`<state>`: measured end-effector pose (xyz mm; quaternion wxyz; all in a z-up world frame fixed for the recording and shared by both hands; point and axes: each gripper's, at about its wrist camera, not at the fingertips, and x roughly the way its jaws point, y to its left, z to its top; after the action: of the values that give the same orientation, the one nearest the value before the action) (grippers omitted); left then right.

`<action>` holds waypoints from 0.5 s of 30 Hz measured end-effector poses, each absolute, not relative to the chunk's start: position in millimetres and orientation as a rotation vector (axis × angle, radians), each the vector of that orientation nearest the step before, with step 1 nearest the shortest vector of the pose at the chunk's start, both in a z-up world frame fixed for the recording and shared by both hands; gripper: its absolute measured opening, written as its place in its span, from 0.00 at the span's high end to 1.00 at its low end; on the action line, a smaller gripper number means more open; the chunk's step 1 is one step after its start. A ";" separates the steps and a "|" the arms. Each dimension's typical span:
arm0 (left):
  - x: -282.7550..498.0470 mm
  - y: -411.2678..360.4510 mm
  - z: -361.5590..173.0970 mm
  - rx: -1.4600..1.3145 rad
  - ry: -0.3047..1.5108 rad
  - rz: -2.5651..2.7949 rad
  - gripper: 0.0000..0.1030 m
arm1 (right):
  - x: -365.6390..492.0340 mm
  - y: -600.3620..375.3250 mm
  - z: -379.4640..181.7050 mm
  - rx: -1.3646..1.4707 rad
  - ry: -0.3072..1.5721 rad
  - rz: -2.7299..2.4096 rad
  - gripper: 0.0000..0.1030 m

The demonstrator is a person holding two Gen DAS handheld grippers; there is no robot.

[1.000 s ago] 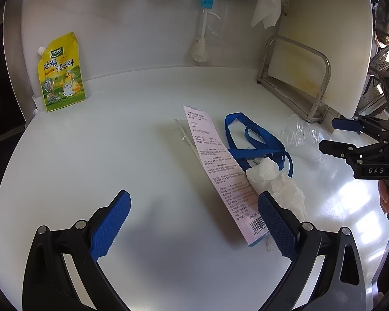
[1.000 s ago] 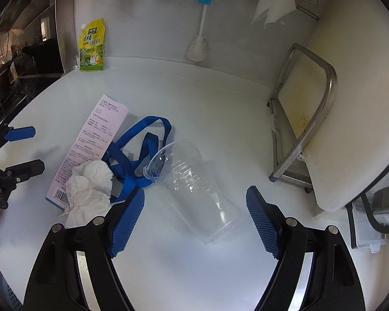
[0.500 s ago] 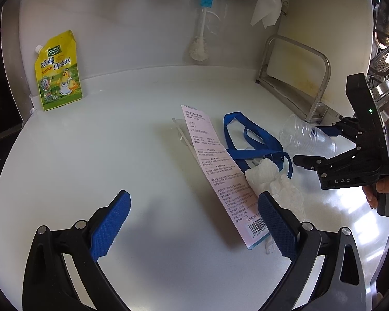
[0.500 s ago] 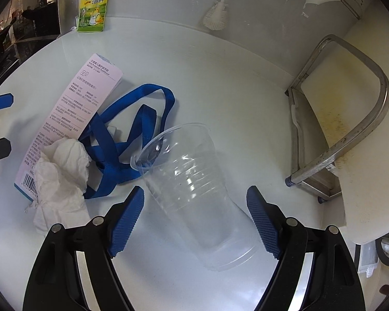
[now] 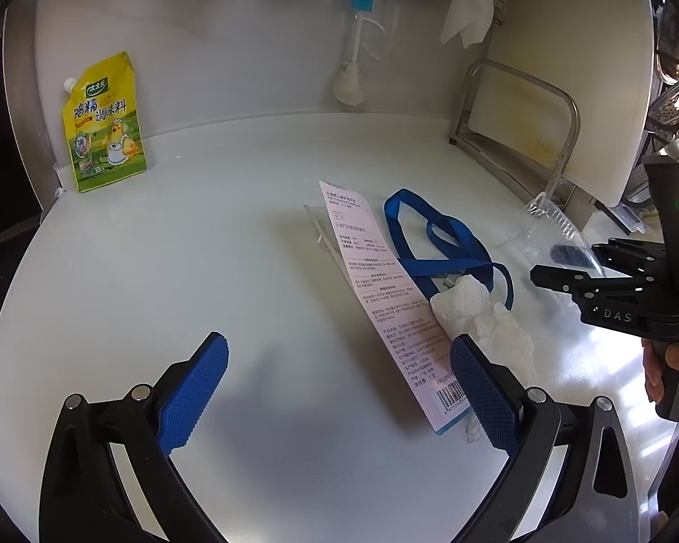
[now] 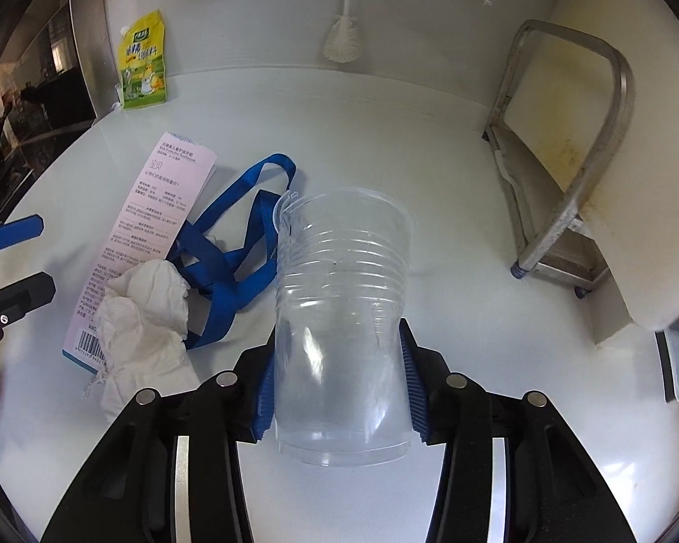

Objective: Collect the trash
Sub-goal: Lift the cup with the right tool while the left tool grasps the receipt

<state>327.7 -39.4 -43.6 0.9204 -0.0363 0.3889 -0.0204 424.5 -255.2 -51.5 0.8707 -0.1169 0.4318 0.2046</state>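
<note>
A clear plastic cup (image 6: 339, 307) lies on its side on the white counter (image 5: 203, 249), its mouth pointing away from me. My right gripper (image 6: 339, 384) has its jaws closing on the cup's lower half, and the blue pads (image 6: 409, 384) dent its walls. Left of the cup lie a blue strap (image 6: 231, 244), a crumpled white tissue (image 6: 145, 316) and a pink printed card (image 6: 149, 226). In the left wrist view my left gripper (image 5: 339, 393) hovers open over the counter, its right finger beside the card (image 5: 384, 298) and tissue (image 5: 480, 316). The right gripper (image 5: 561, 267) and cup (image 5: 543, 226) show at the right edge.
A yellow seasoning pouch (image 5: 104, 126) leans on the back wall at the left. A white brush (image 5: 353, 59) hangs at the back. A metal rack (image 6: 566, 208) holding a white cutting board (image 6: 633, 158) stands at the right. A scrap of clear wrapper (image 5: 317, 226) lies beside the card.
My right gripper has come down over the cup and its jaws have closed in from wide apart onto the cup's sides. The left gripper has stayed where it was.
</note>
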 end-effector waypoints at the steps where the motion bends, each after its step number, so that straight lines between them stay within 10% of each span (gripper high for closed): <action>1: 328.0 -39.2 -43.8 -0.074 0.799 -0.038 0.06 | 419.5 -259.1 -47.9 -0.215 0.892 0.411 0.57; 15: 328.8 -60.7 -34.9 -0.011 0.792 -0.038 0.06 | 331.5 -298.7 -17.2 0.103 0.753 0.172 0.57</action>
<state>328.8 -60.7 -34.9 0.9225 -0.0056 0.3856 -0.0183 331.5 -298.7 -17.2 0.9251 0.0502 0.3669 0.0839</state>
